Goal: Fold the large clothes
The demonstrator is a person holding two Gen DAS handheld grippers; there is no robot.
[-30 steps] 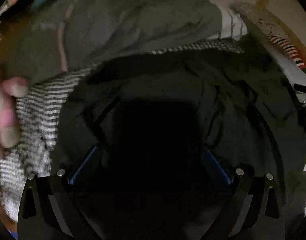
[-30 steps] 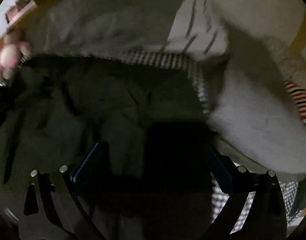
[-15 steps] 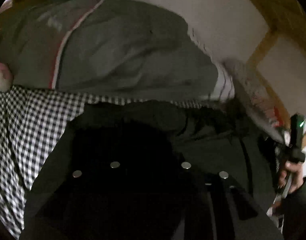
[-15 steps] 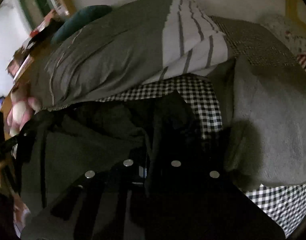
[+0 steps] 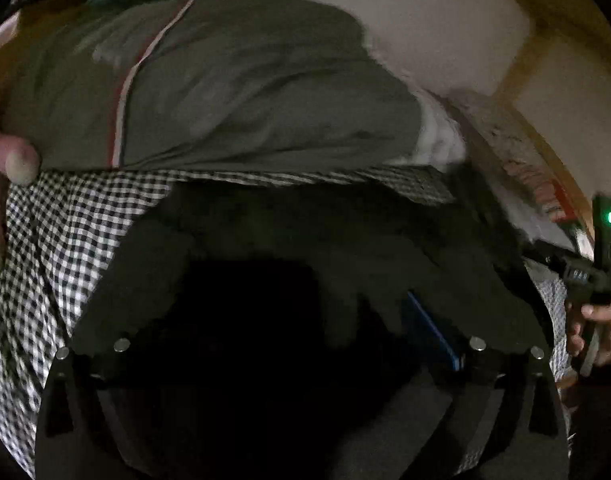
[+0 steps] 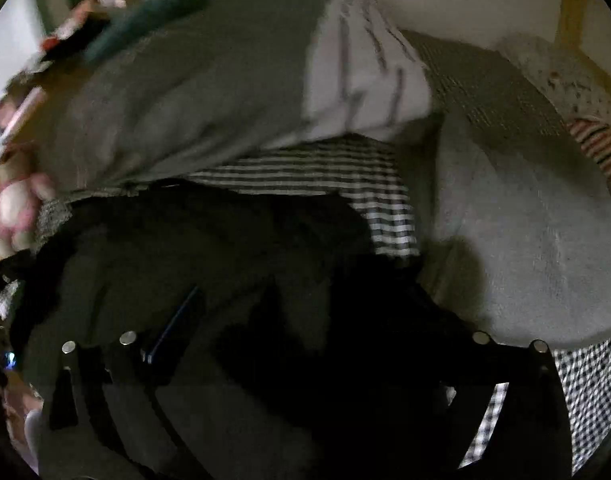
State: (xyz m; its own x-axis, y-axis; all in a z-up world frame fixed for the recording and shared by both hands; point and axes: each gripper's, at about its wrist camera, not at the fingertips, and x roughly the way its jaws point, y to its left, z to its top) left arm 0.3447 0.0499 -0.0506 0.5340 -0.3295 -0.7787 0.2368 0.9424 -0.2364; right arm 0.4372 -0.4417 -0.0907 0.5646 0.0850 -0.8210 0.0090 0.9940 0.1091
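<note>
The left gripper [image 5: 289,332] is observed low over the dark garment [image 5: 345,240]. Its right blue pad [image 5: 429,332] is exposed and the bracket screws sit wide apart, so the jaws are judged to be spread; the left pad is lost in dark cloth, and whether any fabric is pinched cannot be told. The right gripper [image 6: 305,344] presents likewise: a left blue pad [image 6: 173,328] is seen clear of its partner, the mounts stand wide, and cloth is draped over the gap. No grip on the cloth can be confirmed.

The garment is spread on the checked bedcover [image 5: 57,248], between both tools, with the far hem lying just short of the grey quilt [image 5: 245,92]. A pale grey cushion [image 6: 525,248] lies just beside the garment towards the bed's right side, and a pink soft toy [image 6: 13,208] sits at the left edge. The right tool's handle [image 5: 593,276] is noted in the left view beyond the garment's right side.

The step in hand is judged to be seating a fold or taking hold for the next one. It is advised that both tools be set on matching points of one edge, that only a single layer be caught, and that both ends be carried together so the crease runs straight. Cloth bunched between the jaws should be smoothed first. The cushion should be kept clear, lest the fold be laid over it.
</note>
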